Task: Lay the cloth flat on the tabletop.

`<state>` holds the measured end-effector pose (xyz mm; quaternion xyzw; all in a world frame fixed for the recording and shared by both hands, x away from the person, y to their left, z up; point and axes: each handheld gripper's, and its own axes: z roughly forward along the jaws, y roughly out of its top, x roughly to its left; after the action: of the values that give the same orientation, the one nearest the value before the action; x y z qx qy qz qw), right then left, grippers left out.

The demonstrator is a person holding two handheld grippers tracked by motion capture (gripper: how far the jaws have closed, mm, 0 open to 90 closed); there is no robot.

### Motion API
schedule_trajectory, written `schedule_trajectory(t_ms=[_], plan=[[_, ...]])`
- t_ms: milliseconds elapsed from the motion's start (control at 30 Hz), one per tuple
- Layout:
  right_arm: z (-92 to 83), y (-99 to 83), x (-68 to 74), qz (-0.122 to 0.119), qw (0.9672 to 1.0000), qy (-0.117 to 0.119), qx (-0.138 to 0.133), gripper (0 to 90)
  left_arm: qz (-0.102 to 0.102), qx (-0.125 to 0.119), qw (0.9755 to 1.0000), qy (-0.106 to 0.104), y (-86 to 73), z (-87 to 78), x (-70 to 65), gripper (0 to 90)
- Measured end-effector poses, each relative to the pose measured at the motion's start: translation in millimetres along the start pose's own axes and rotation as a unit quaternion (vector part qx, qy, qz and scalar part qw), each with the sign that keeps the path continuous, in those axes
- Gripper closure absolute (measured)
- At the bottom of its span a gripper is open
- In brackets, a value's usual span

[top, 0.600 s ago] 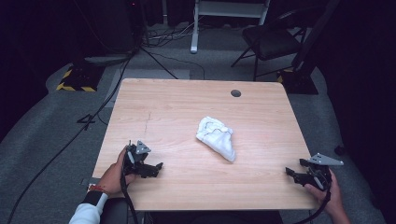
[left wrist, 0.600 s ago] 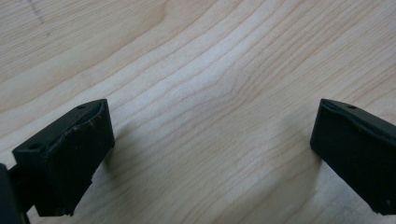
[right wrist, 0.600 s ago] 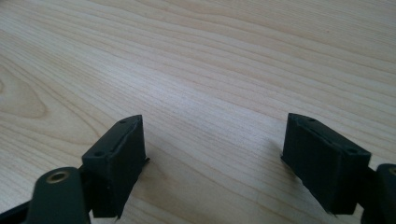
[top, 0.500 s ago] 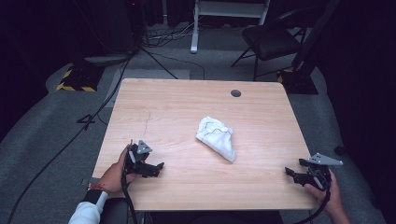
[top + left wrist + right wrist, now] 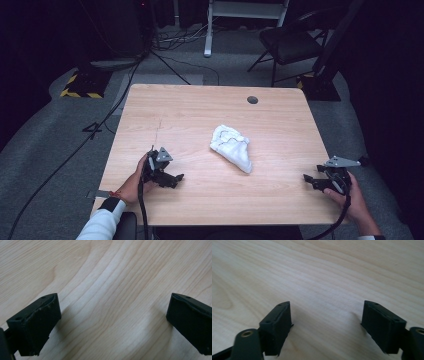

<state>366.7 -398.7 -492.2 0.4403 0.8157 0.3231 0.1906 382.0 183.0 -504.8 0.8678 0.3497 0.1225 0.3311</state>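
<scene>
Now we bring both grippers, left (image 5: 172, 178) and right (image 5: 312, 181) (jaws wide apart, empty), toward the crumpled white cloth (image 5: 232, 147). Probably best to pinch opposite edges, though its folds read poorly.

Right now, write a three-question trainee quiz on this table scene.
1. True or false: the left gripper holds the white cloth.
2. The right gripper is: A open, B shut on the cloth, C resting on the cloth.
3. What lies crumpled between the two grippers on the table?

Key: 1 false, its jaws stand open over bare wood. 2 A. 3 the white cloth.
</scene>
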Motion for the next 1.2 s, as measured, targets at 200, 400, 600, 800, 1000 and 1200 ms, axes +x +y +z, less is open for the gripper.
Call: schedule_trajectory(t_ms=[200, 400, 600, 800, 1000, 1200], plan=[[-3.9, 12.3, 4.7, -0.037, 0.9974, 0.044, -0.044, 25.8, 0.015, 0.0, 0.9998, -0.013, 3.2, 2.9, -2.9, 0.0], [-0.7, 35.9, 10.2, -0.046, 0.9954, 0.054, -0.064, 29.7, 0.029, 0.0, 0.9993, -0.022, 3.1, 2.7, -5.0, 0.2], [15.8, 84.0, 37.6, -0.076, 0.9924, 0.062, -0.074, 33.6, 0.041, 0.001, 0.9987, -0.032, 6.7, 5.7, -6.5, 0.1], [46.2, 120.1, 75.5, -0.103, 0.9872, 0.099, -0.07, 35.3, 0.043, 0.0, 0.9985, -0.034, 9.7, 8.5, -9.5, 0.1], [67.6, 133.1, 104.1, -0.122, 0.9826, 0.126, -0.061, 35.3, 0.045, 0.002, 0.9983, -0.037, 11.3, 9.9, -10.6, 0.0], [79.5, 137.8, 132.3, -0.146, 0.9748, 0.16, -0.054, 36.8, 0.043, 0.001, 0.9984, -0.037, 13.6, 12.0, -12.4, 0.0]])
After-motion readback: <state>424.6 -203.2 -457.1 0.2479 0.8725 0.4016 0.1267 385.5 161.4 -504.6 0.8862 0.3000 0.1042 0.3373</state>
